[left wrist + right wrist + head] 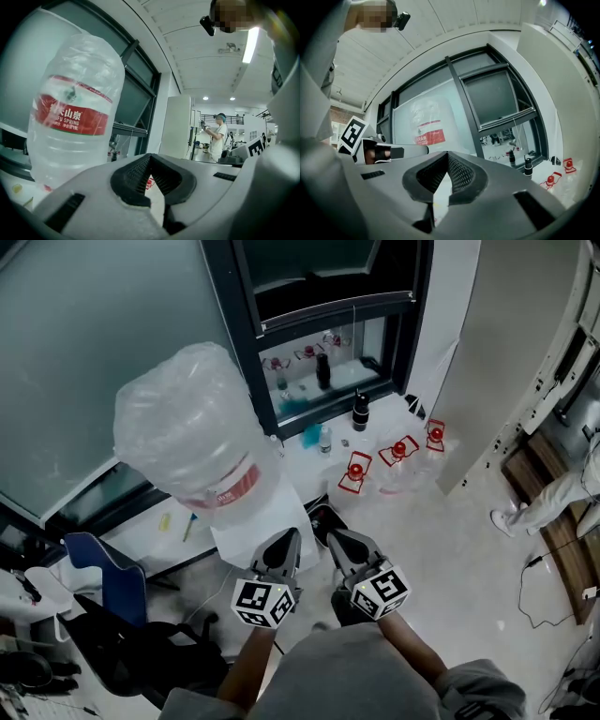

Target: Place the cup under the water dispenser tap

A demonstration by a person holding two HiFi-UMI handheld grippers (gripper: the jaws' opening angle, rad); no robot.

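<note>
Head view: L gripper (284, 542) & R gripper (339, 542) side by side, just in front of dispenser (246, 523), below bagged bottle (187, 418). Both tongs together, nothing between. Red items (356, 472) on floor (441, 549) by window (328, 334).

L gripper view: jaws pressed together, empty. Bottle (75, 117) at left, person (218, 136) far off at right.

R gripper view: jaws together, empty. Bottle (429, 122) ahead, L gripper (412, 150) at left.

Cup: can't tell where.
</note>
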